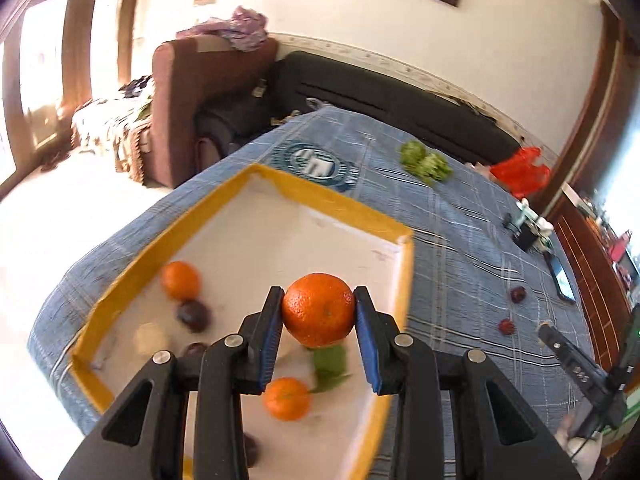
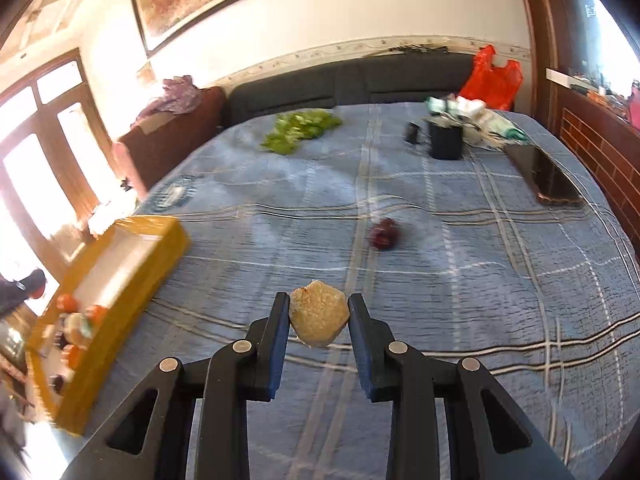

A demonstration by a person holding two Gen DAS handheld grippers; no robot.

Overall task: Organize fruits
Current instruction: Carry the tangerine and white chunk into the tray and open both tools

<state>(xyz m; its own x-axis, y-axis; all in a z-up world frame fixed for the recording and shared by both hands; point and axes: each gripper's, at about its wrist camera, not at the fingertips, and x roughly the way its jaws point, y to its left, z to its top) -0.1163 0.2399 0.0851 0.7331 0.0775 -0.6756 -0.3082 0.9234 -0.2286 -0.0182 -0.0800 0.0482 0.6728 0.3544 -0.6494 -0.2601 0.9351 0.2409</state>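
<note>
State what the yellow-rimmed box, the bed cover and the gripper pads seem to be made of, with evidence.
Box: probably foam or card, matte white inside, glossy yellow outer wall like tape.
Bed cover: woven fabric, matte blue plaid that wrinkles.
Pads on the left hand-held gripper: blue and ribbed, likely rubber, though the look leaves it open.

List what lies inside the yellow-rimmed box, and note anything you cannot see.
Inside the yellow-rimmed box: two loose oranges, dark plums, a pale round fruit and a green piece. The left gripper, holding another orange, hides the near floor.
</note>
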